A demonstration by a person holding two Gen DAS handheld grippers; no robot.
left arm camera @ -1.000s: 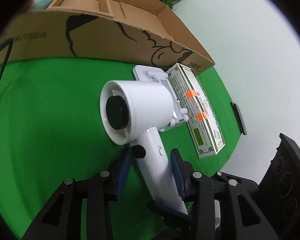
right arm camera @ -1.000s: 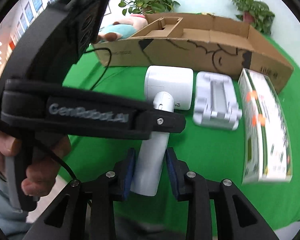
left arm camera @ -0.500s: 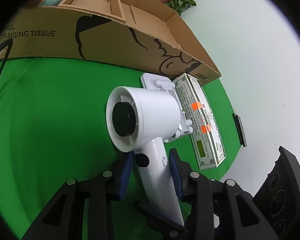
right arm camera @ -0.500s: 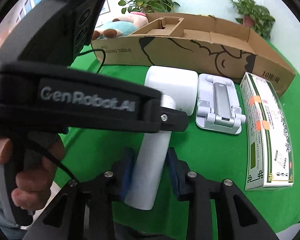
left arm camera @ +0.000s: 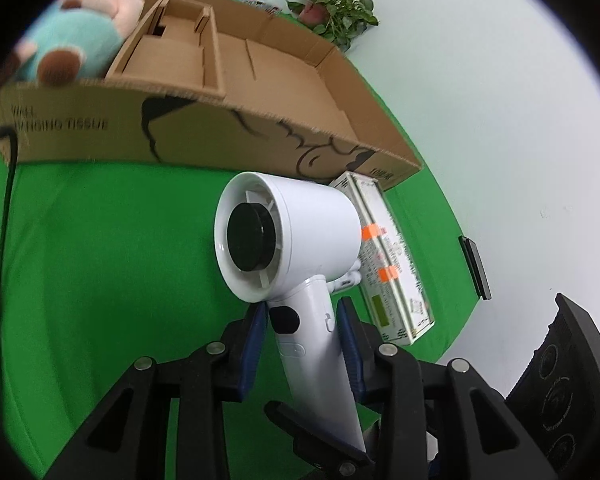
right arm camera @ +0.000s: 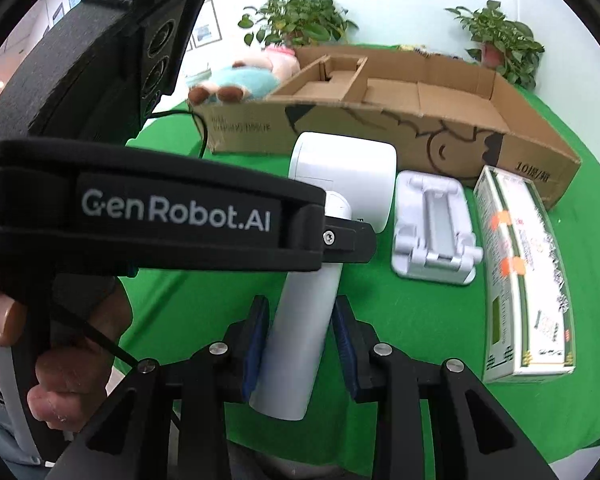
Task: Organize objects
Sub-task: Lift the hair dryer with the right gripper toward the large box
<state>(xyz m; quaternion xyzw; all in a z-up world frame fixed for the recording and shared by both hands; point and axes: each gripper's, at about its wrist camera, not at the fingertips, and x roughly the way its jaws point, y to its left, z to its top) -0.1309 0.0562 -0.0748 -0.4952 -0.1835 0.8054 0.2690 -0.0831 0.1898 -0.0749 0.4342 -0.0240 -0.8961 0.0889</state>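
Observation:
A white hair dryer (left arm camera: pixel 288 236) is held off the green table by its handle. My left gripper (left arm camera: pixel 302 320) is shut on the upper handle just below the head. My right gripper (right arm camera: pixel 300 320) is shut on the lower handle of the dryer (right arm camera: pixel 308 320). The left gripper's black body crosses the right wrist view in front of the dryer. A long open cardboard box (left arm camera: pixel 260 92) with a small inner carton lies behind; it also shows in the right wrist view (right arm camera: pixel 420 120).
A white phone stand (right arm camera: pixel 434 236) and a green-and-white carton (right arm camera: pixel 524 276) lie on the green cloth right of the dryer. A plush toy (left arm camera: pixel 80 40) rests at the box's left end. A black cable (left arm camera: pixel 4 200) runs at left. Potted plants stand behind.
Both grippers have lifted the hair dryer higher and moved it toward the cardboard box; the box interior now shows more from above.

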